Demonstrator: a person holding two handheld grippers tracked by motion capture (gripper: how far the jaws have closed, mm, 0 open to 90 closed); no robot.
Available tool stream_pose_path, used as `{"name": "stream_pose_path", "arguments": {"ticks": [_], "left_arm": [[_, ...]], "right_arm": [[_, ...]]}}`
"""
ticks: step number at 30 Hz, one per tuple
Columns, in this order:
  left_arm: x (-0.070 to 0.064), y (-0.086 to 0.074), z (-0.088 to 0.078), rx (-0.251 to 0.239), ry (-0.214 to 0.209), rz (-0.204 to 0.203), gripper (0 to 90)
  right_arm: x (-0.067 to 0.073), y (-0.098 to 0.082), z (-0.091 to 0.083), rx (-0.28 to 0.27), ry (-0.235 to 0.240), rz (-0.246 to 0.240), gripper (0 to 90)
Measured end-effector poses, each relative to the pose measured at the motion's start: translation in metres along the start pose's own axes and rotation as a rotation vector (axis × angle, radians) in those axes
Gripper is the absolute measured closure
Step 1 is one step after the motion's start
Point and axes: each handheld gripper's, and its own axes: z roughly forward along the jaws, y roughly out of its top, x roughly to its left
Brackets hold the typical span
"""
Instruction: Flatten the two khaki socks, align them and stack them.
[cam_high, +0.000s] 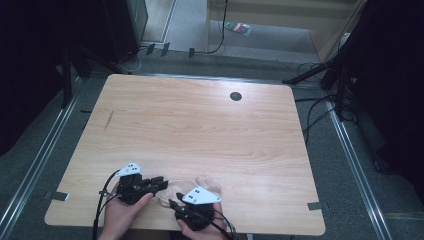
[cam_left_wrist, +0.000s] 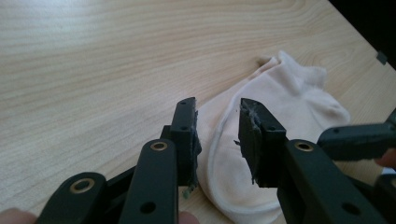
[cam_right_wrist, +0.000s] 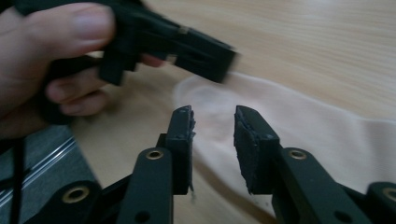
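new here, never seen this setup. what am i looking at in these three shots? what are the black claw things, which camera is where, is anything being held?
No robot here: a person holds a hand-operated two-jaw tool in each hand. The high view looks down on a wooden table from above the person's side; the left gripper and right gripper come in at the bottom edge, each topped by a grey three-cornered plate.

The other two pictures come from small cameras riding on the grippers, looking along their black jaws. The left gripper view shows the left gripper with its jaws apart over a pale sock lying flat on the table. The right gripper view shows the right gripper, also open, over the same sock; the person's left hand and its tool appear beyond.

Nothing is held yet. The sock is the one loose thing on the table.
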Motion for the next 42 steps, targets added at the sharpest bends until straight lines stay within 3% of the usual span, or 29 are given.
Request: {"name": "stream_pose_path", "arguments": {"ticks": [1, 2, 3, 5, 8, 11, 15, 18, 20, 21, 23, 25, 27, 30, 33, 35, 40, 42], "left_arm": [[0.001, 0.000, 0.001, 0.009, -0.002, -0.006, 77.9], [0.002, 0.000, 0.001, 0.009, 0.002, -0.007, 77.9], [0.002, 0.000, 0.002, 0.013, 0.005, -0.010, 89.8], [0.004, 0.001, 0.001, 0.009, -0.025, -0.034, 90.0], [0.010, 0.002, 0.001, 0.002, -0.069, -0.087, 90.0], [0.017, 0.002, 0.002, -0.008, -0.092, -0.126, 90.0], [0.024, 0.000, 0.007, 0.003, -0.060, -0.160, 90.0], [0.025, 0.001, 0.009, 0.012, -0.077, -0.152, 90.0], [0.023, 0.002, 0.009, 0.006, -0.089, -0.131, 88.8], [0.023, 0.002, 0.007, -0.017, -0.077, -0.134, 68.2], [0.021, 0.004, -0.001, -0.066, -0.080, -0.139, 66.2], [0.018, 0.006, -0.011, -0.108, -0.077, -0.123, 64.8], [0.010, 0.005, -0.018, -0.130, -0.097, -0.087, 72.4], [-0.003, 0.001, -0.017, -0.091, -0.126, -0.020, 80.3], [-0.010, -0.005, -0.012, -0.059, -0.103, 0.021, 79.9], [-0.011, -0.008, -0.011, -0.052, -0.087, 0.039, 79.8], [-0.014, -0.017, -0.004, 0.017, -0.022, 0.107, 81.9], [-0.017, -0.020, 0.000, 0.055, 0.008, 0.141, 80.8]], "right_arm": [[0.007, -0.002, 0.009, 0.018, -0.013, -0.039, 65.2], [0.007, -0.002, 0.009, 0.018, -0.013, -0.039, 65.2], [0.010, -0.004, 0.016, 0.025, -0.018, -0.062, 67.7], [0.011, -0.005, 0.018, 0.023, -0.023, -0.075, 71.2], [0.013, -0.009, 0.024, 0.041, -0.036, -0.133, 88.6], [0.012, -0.013, 0.027, 0.075, -0.030, -0.148, 90.0], [0.017, -0.015, 0.025, 0.089, -0.037, -0.212, 90.0], [0.019, -0.017, 0.023, 0.100, -0.042, -0.237, 90.0], [0.014, -0.014, 0.022, 0.094, -0.011, -0.174, 85.8], [0.007, -0.009, 0.016, 0.060, 0.024, -0.115, 71.5], [0.005, -0.007, 0.012, 0.044, 0.035, -0.097, 70.8], [-0.006, -0.001, -0.005, -0.014, 0.034, -0.052, 71.0], [-0.020, 0.003, -0.021, -0.052, -0.001, -0.018, 74.5], [-0.046, 0.003, -0.042, -0.060, -0.114, 0.055, 80.2], [-0.073, -0.007, -0.052, -0.022, -0.170, 0.159, 83.3], [-0.082, -0.012, -0.053, 0.013, -0.173, 0.188, 84.4], [-0.085, -0.019, -0.042, 0.086, -0.192, 0.169, 86.3], [-0.085, -0.019, -0.040, 0.082, -0.195, 0.167, 86.8]]}}
